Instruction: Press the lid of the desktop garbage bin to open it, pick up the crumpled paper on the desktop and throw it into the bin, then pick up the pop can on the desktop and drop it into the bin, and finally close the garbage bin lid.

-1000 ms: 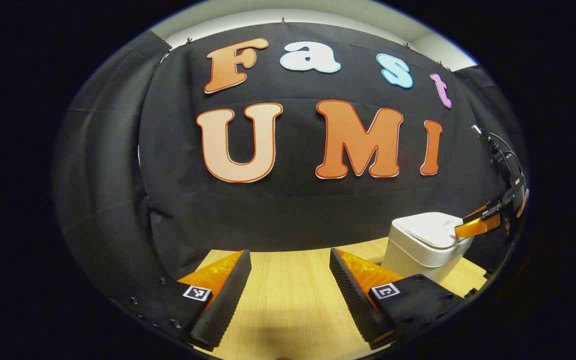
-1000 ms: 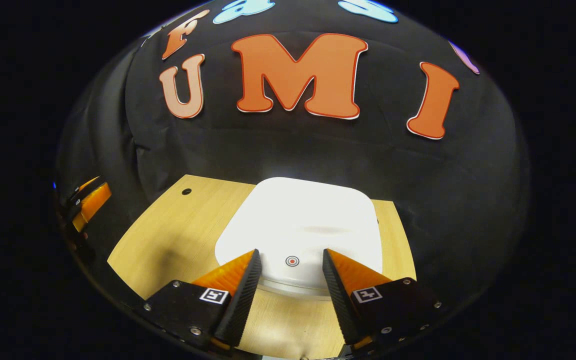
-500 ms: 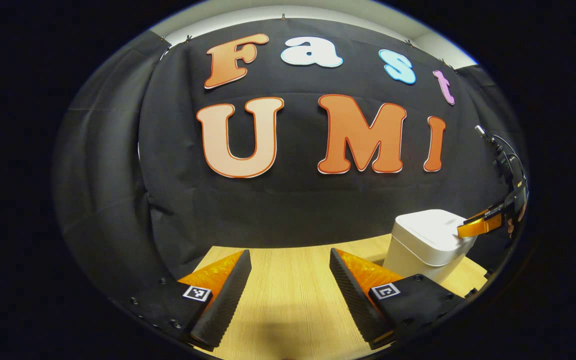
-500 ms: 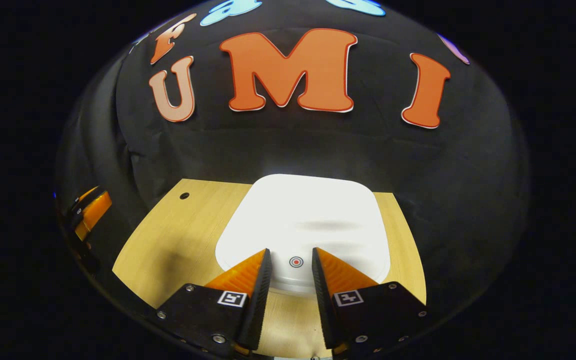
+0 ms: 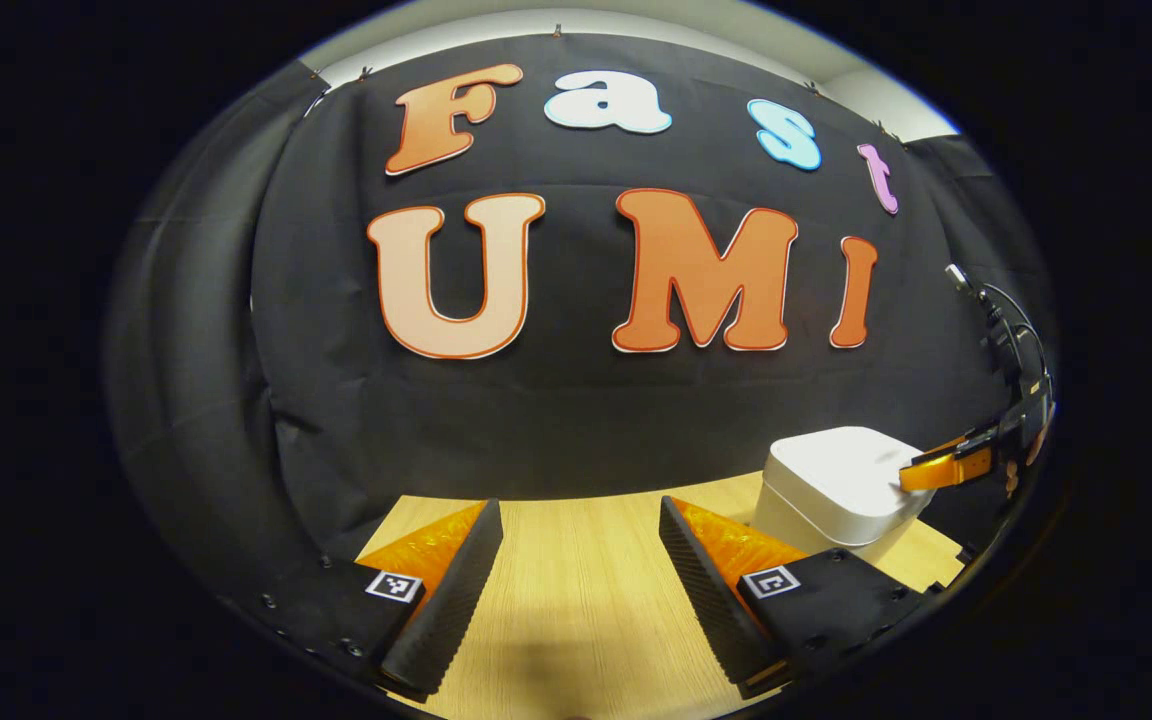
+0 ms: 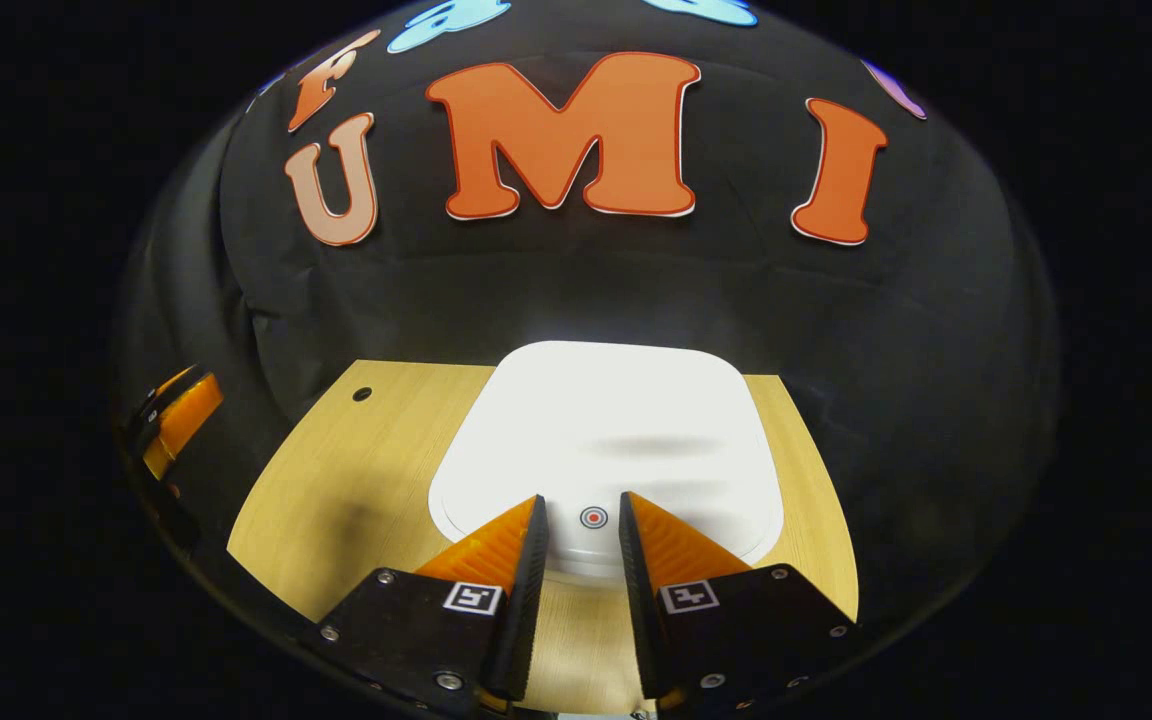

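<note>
Right gripper [image 6: 579, 520] hovering over bin lid [image 6: 606, 430] at lower centre, fingers narrowed, gripping nothing. Left gripper [image 5: 581, 535] idling wide above table [image 5: 576, 610], bottom centre.

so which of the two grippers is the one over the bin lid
The right gripper: its fingers, narrowly apart, flank the red dot on the closed white bin lid. The left gripper is wide open over bare wooden table, beside the bin.
</note>
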A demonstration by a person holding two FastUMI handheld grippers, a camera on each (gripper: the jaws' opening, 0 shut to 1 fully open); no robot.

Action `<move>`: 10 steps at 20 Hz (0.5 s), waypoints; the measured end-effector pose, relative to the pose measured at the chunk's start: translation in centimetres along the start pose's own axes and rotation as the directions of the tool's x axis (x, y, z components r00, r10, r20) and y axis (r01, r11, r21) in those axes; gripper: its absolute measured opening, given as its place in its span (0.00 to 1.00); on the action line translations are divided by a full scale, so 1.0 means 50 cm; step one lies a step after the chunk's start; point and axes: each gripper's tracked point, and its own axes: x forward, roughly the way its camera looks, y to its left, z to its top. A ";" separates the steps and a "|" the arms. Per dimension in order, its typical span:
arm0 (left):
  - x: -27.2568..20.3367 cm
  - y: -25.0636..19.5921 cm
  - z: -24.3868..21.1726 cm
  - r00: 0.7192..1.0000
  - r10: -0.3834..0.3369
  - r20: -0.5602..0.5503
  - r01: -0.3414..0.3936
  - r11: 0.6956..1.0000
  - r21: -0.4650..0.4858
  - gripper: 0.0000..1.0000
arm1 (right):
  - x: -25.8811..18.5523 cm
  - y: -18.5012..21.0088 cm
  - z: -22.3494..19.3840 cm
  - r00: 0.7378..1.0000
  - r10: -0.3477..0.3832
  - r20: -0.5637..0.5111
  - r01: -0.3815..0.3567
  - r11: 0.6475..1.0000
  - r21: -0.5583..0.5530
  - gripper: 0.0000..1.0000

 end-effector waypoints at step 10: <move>-0.006 0.001 0.059 0.998 -0.026 0.062 0.025 1.000 0.013 1.00 | -0.007 -0.005 0.024 0.983 -0.116 0.142 0.129 0.988 -0.085 0.67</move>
